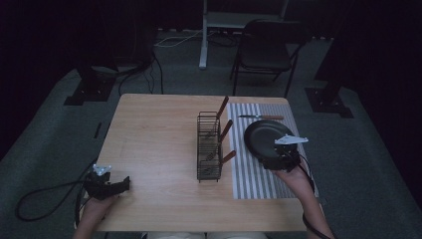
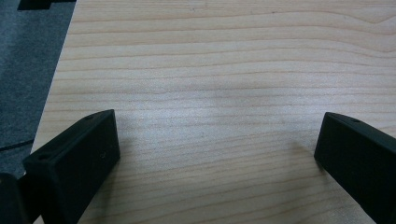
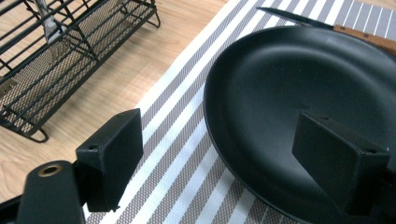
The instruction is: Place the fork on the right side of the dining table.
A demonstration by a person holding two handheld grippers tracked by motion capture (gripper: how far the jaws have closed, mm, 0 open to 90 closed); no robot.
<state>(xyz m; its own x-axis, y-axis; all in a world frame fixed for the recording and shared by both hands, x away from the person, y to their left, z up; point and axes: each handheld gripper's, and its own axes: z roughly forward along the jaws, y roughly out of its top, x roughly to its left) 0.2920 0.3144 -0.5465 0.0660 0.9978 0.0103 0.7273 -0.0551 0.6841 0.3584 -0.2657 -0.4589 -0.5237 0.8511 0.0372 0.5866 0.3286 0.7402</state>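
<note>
Both claws stand wide open and hold nothing. Taking the black wire cutlery rack (image 1: pixel 209 147) in the middle of the wooden desk (image 1: pixel 154 149) as landmark, the right claw (image 3: pixel 219 154) is to the right of it, over the near rim of a black frying pan (image 3: pixel 299 98); one jaw is above the striped placemat (image 3: pixel 187 154) and the other above the inside of the pan, and I cannot tell if they touch it. The pan lies on the placemat, just beside the rack. A knife with wooden handle (image 1: pixel 261 117) lies on the mat beyond the pan, farther from the person than the rack's middle. In the rack stand utensils with wooden handles (image 1: pixel 222 107), tilted to the right. The left claw (image 2: pixel 217 144) is well to the left of the rack, at the near left corner of the desk, above bare wood.
</note>
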